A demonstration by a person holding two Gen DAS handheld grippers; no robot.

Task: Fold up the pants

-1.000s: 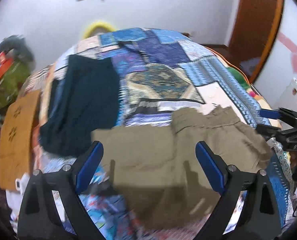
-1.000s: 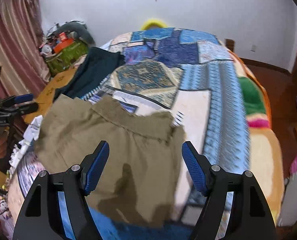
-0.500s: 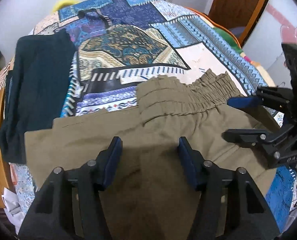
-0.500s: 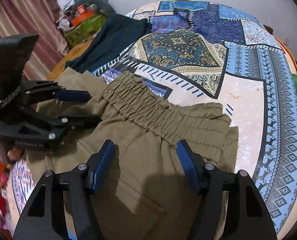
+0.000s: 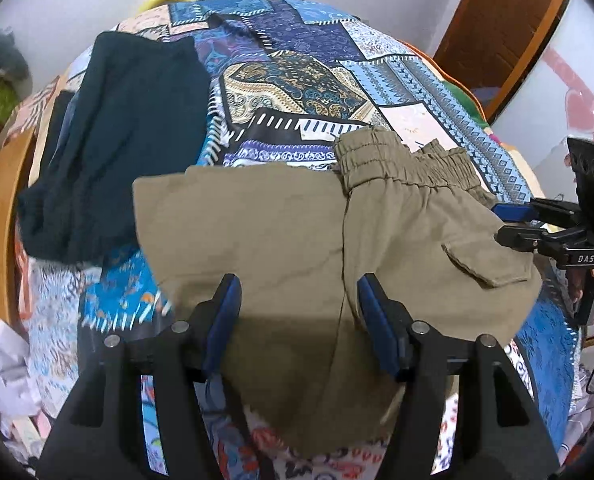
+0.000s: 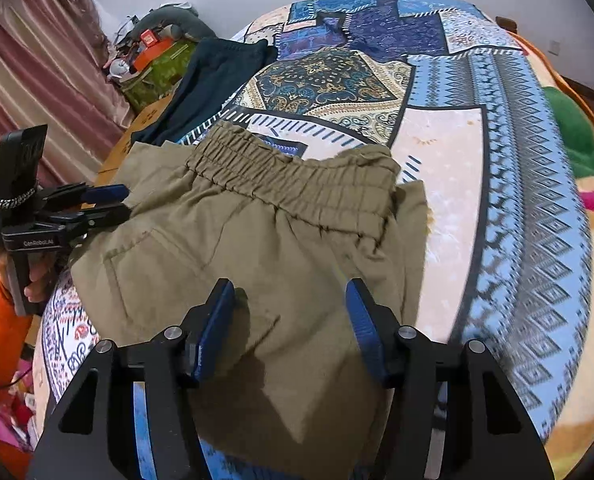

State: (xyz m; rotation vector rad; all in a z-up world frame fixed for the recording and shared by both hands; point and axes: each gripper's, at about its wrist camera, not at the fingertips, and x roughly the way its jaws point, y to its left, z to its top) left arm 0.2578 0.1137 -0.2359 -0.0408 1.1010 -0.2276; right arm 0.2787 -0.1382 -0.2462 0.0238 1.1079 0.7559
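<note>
Pants (image 5: pixel 297 240) lie half-folded at bed's (image 6: pixel 497 208) near edge. Left claw (image 5: pixel 299 322) & right claw (image 6: pixel 289 326) both spread, holding nothing. Risk: overhanging hem slides off bed, undoing fold.

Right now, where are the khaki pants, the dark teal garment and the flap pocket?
khaki pants (image 5: pixel 257 232): left wrist view, on the flat folded leg panel.
dark teal garment (image 5: pixel 129 128): left wrist view, middle of the cloth.
flap pocket (image 5: pixel 481 268): left wrist view, on the flap itself.
</note>
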